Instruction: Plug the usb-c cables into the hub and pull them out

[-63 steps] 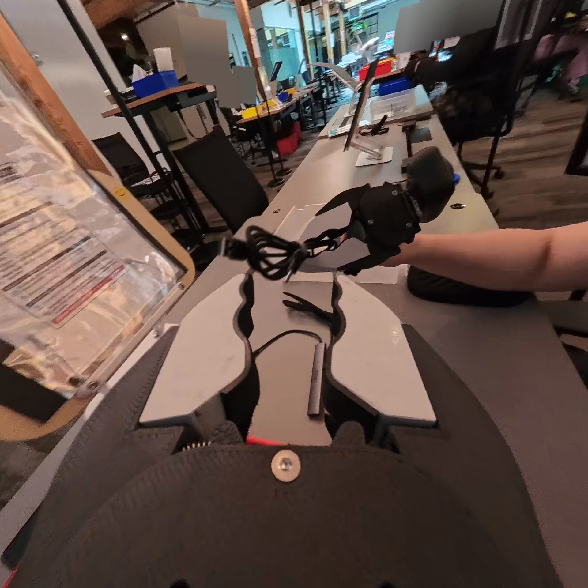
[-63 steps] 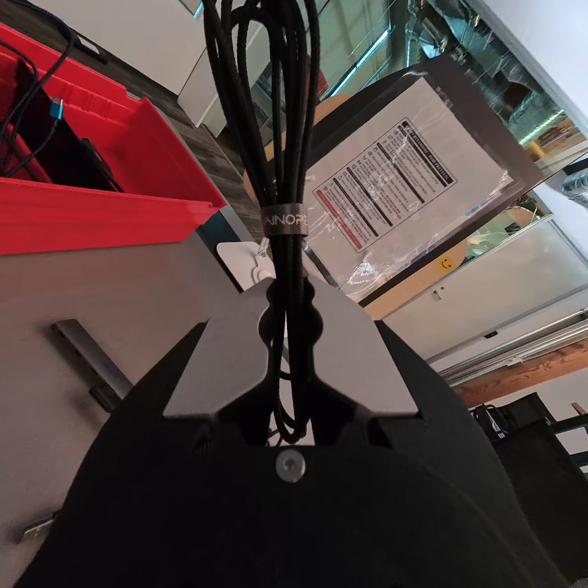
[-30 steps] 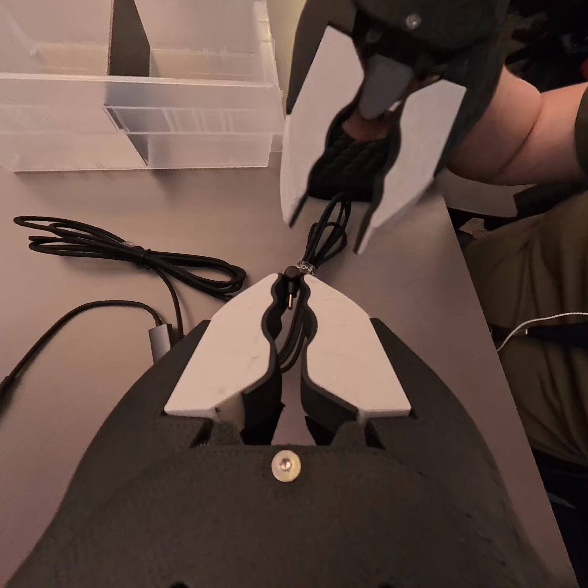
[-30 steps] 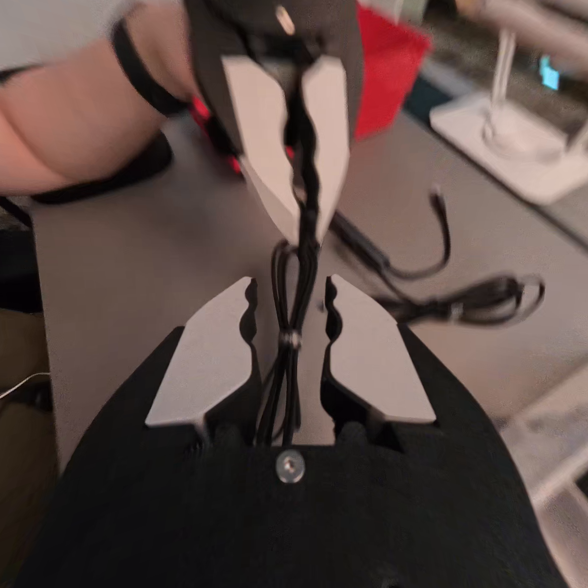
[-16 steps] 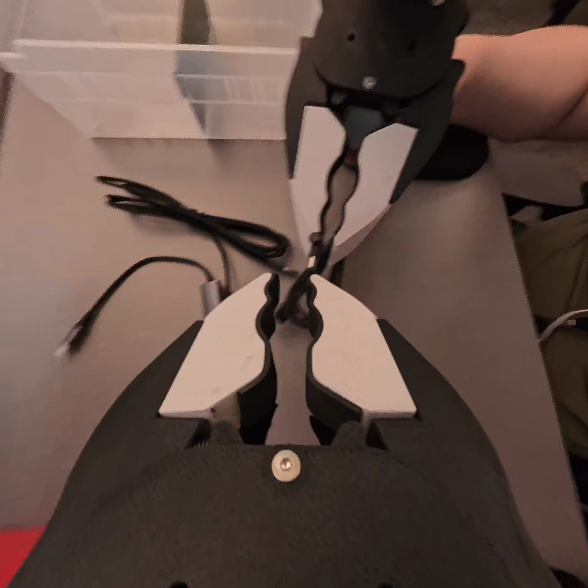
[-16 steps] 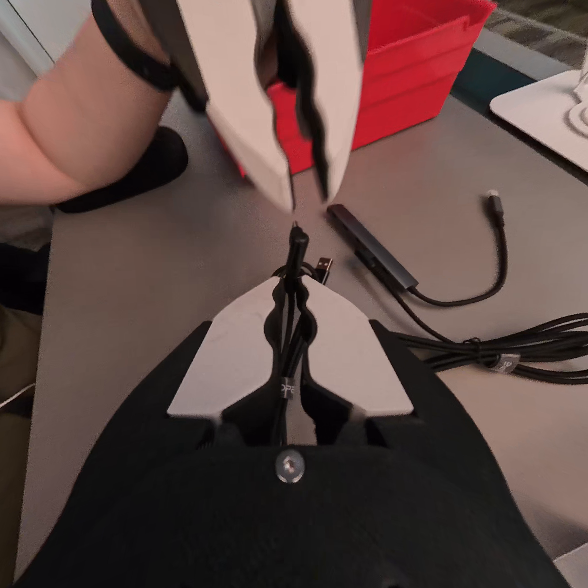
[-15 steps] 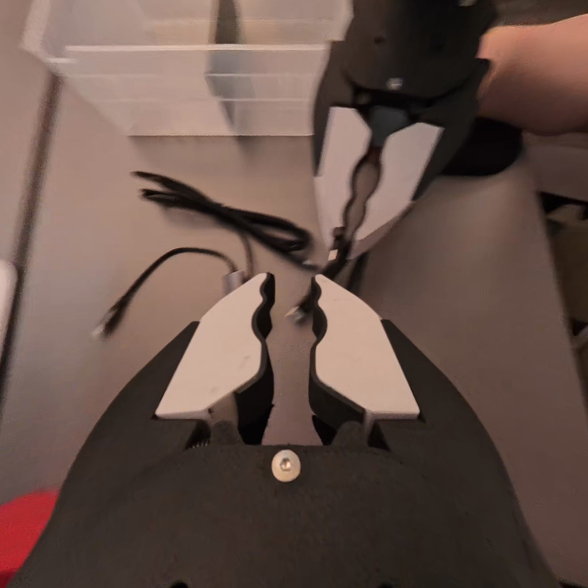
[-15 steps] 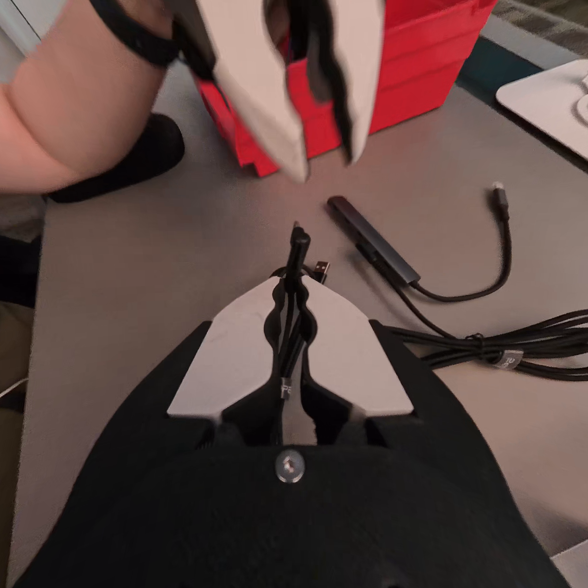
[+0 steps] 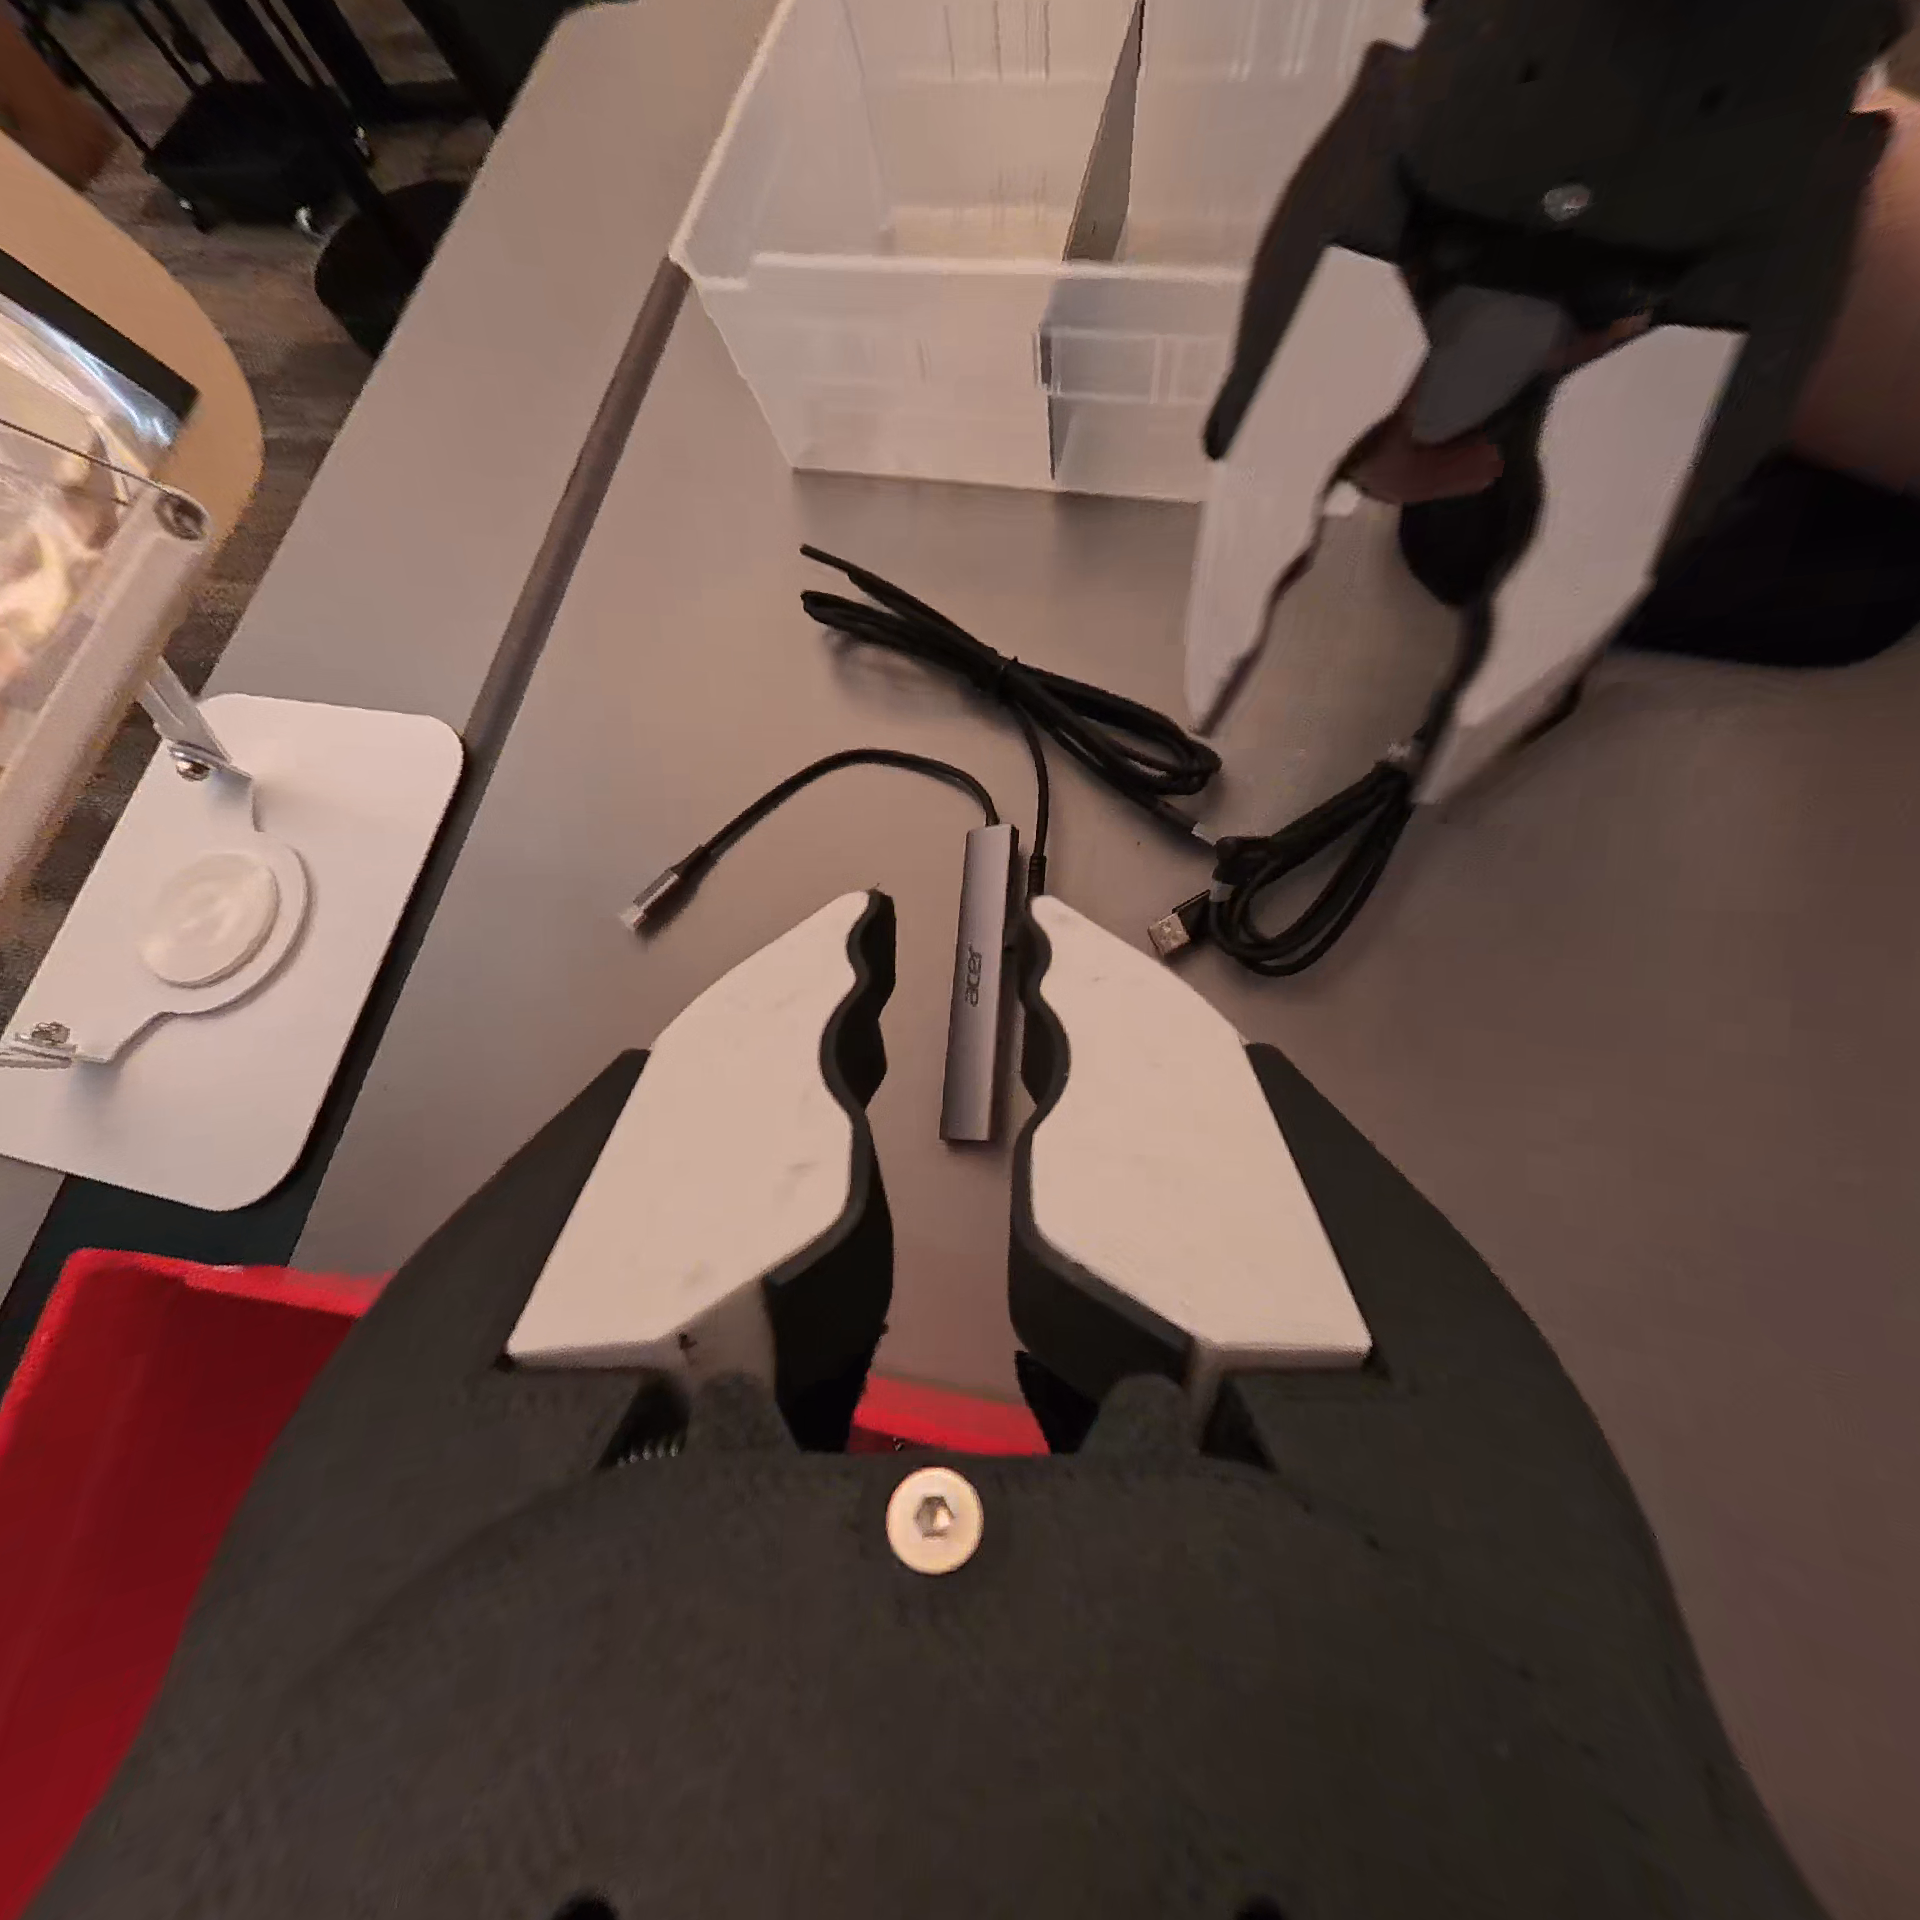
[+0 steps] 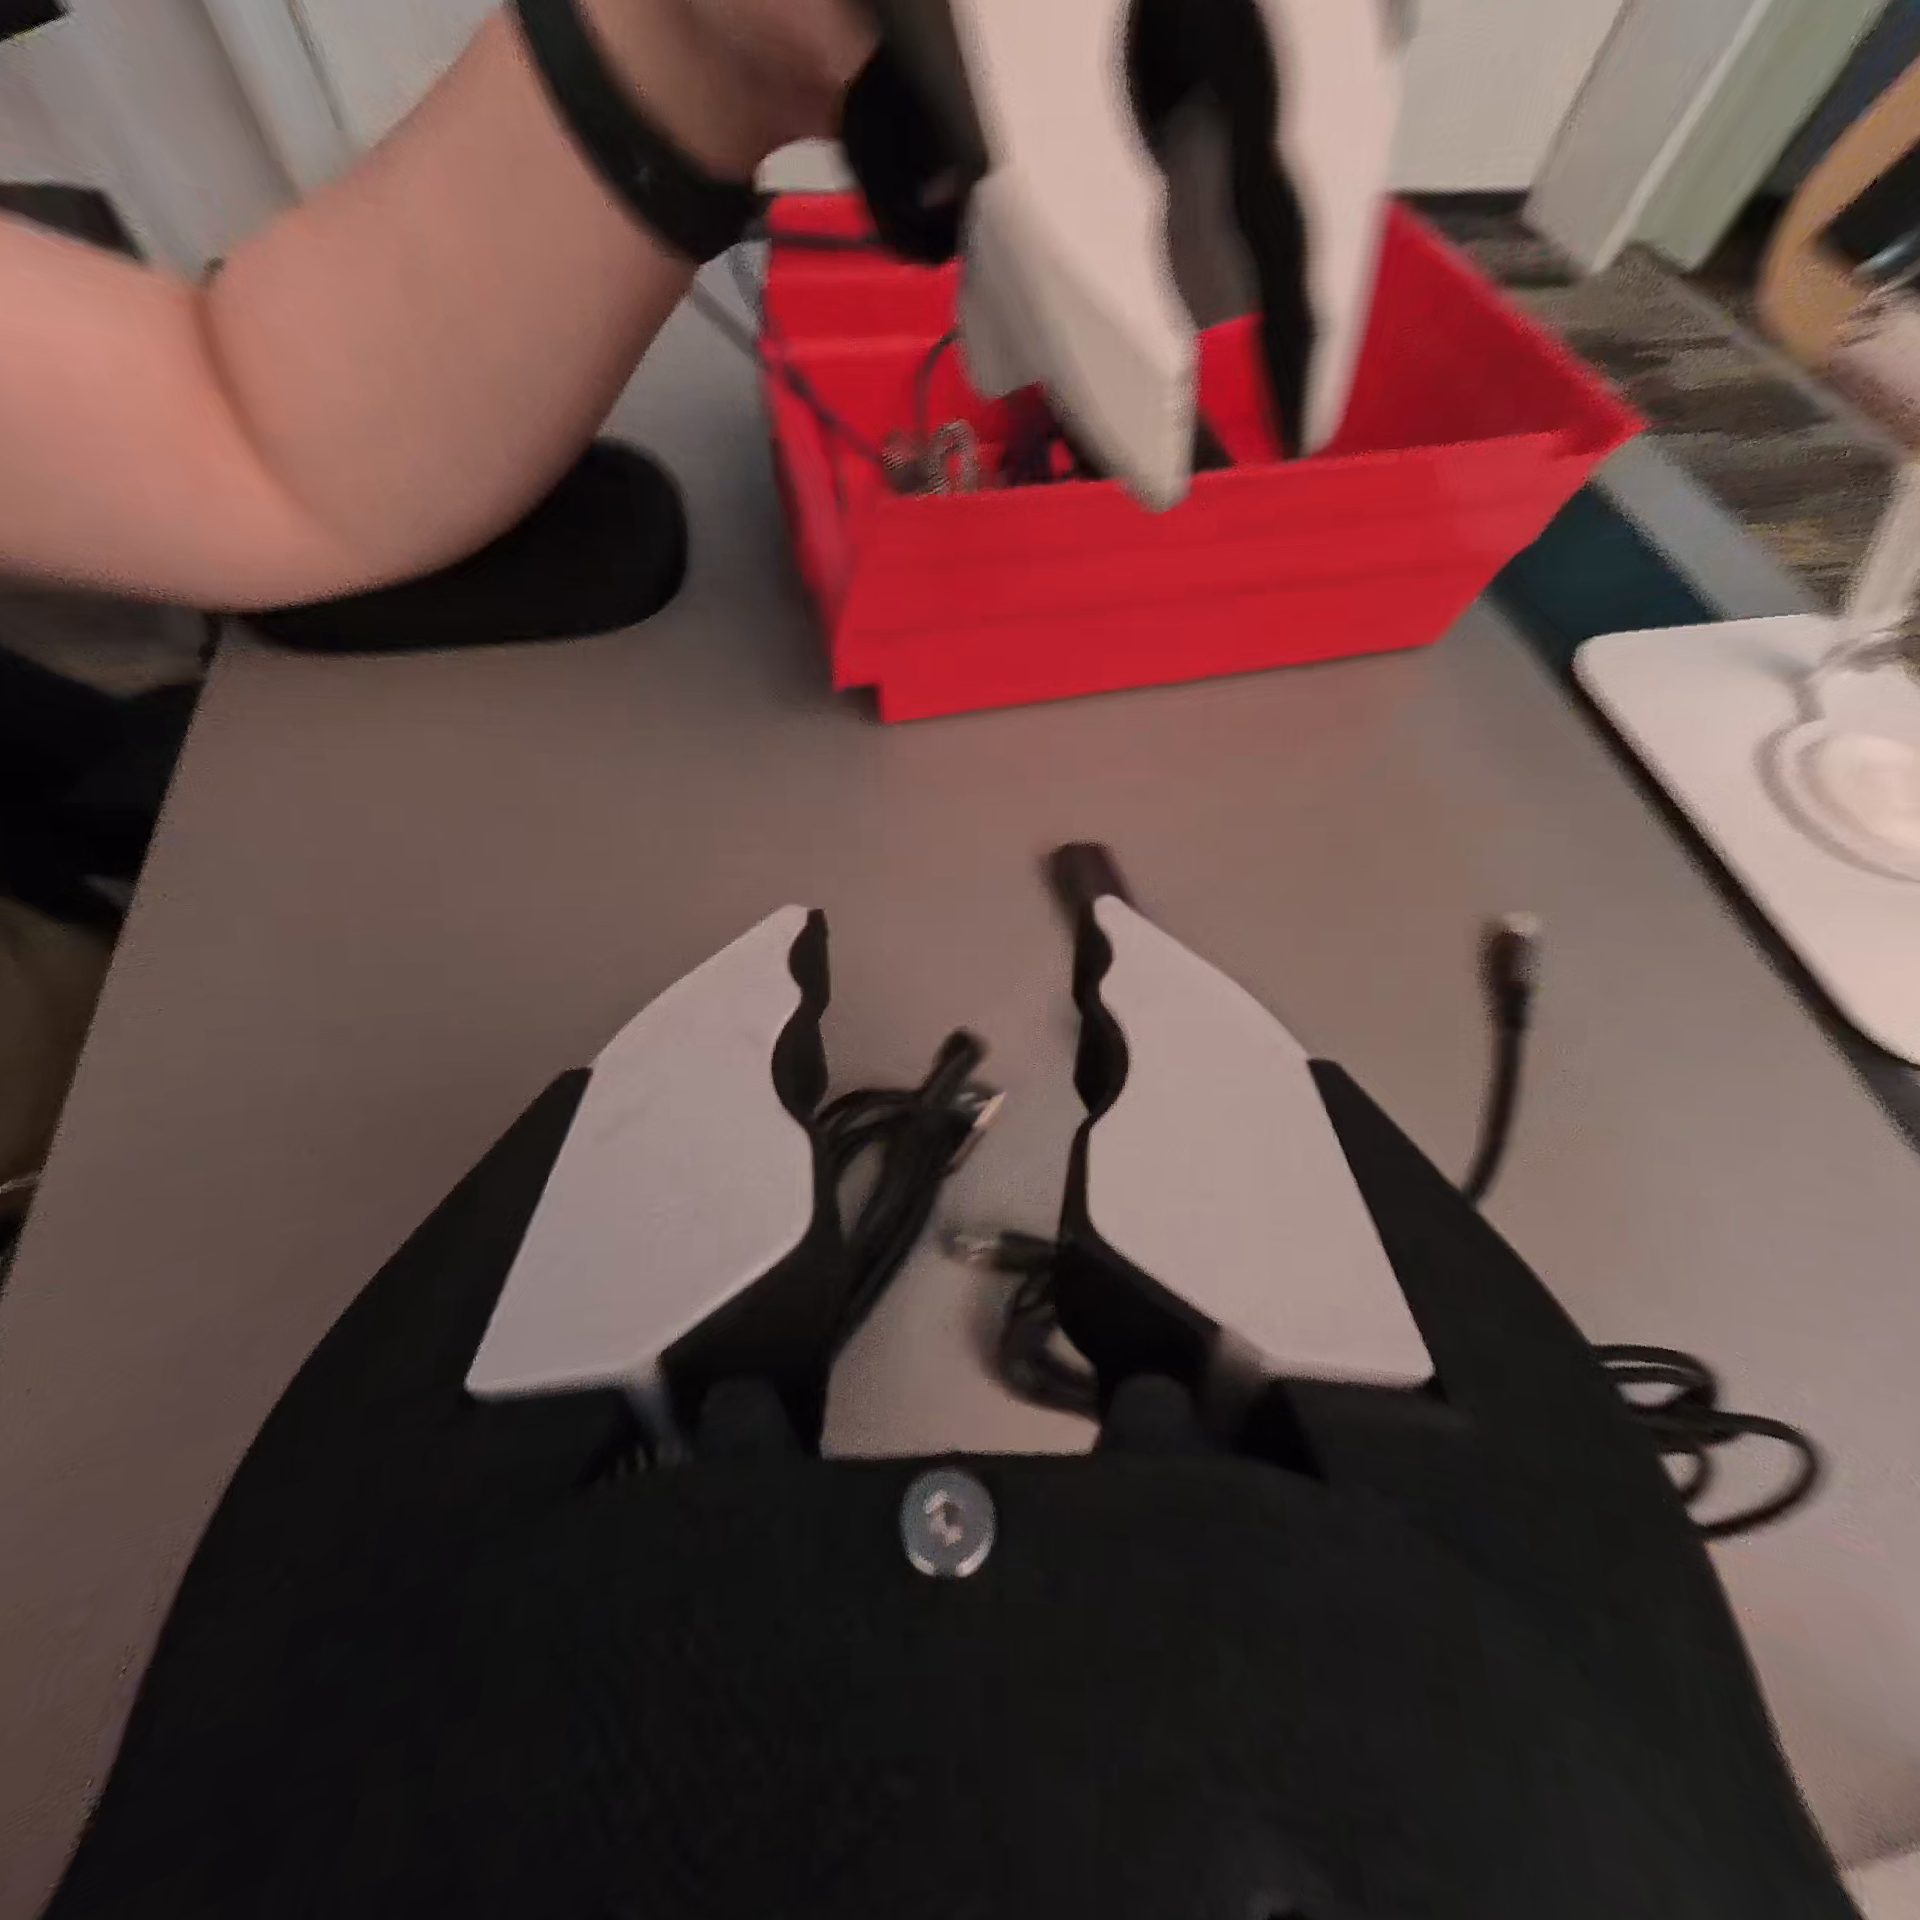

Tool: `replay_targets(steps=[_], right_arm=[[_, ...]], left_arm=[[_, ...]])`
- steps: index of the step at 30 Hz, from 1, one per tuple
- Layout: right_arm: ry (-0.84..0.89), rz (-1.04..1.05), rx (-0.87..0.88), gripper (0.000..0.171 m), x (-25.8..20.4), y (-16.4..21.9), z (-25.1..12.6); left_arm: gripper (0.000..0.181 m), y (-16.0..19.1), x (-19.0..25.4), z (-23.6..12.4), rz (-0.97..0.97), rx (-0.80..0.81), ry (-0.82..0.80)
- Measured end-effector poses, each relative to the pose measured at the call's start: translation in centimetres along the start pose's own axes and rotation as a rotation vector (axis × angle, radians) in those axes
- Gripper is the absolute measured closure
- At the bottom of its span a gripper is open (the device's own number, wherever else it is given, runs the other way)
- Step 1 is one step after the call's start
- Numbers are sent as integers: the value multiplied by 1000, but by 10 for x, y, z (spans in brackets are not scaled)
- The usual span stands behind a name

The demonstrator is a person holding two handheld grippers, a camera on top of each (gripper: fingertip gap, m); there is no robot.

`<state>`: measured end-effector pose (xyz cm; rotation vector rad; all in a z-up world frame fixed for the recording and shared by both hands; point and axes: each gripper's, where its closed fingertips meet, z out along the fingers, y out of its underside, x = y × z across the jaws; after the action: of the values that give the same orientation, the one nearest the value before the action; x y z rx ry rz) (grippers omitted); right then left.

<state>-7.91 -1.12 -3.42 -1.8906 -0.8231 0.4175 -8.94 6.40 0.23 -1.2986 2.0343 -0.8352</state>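
A slim grey hub point(image 9: 971, 1018) lies on the grey table, seen between the fingers of my left gripper point(image 9: 956, 914), which is open, empty and held above it. Its short pigtail cable point(image 9: 790, 800) curls to the left. My right gripper point(image 10: 951, 914) is open, low over a tied black cable bundle point(image 10: 894, 1122) that lies on the table beside its left finger. The bundle point(image 9: 1320, 873) shows a USB plug at one end. A second black cable bundle point(image 9: 1039, 696) lies beyond the hub, with one lead running to the hub's side. The hub's end point(image 10: 1081, 868) shows past my right fingertip.
A red bin point(image 10: 1143, 603) with cables inside stands under my left gripper point(image 10: 1236, 457). A clear plastic box point(image 9: 935, 312) stands at the table's far end. A white stand base point(image 9: 208, 935) sits on the adjoining table. A person's forearm rests beside the red bin. Left tips to right tips: about 9 centimeters. My right gripper's tips are some 12 centimeters from the bundle point(image 9: 1320, 873).
The left gripper let go of the cable bundle and drew back over the red bin. The right gripper closed on the bundle, lowered it to the table and opened.
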Motion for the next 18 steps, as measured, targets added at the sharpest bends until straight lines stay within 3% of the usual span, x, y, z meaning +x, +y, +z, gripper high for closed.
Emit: replay_targets(steps=[5,11,15,18], right_arm=[[69,-32,-229,127,39,18,16],[32,63,-261,127,12,42,19],[-8,356,-162,132,2,48,22],[28,432,-168,136,6,59,23]], left_arm=[[161,-1,-3,-12,0,14,-27],[161,-2,-2,-18,25,9,-40],[161,-1,-1,-14,27,-7,-39],[162,1,0,-10,29,-28,-38]])
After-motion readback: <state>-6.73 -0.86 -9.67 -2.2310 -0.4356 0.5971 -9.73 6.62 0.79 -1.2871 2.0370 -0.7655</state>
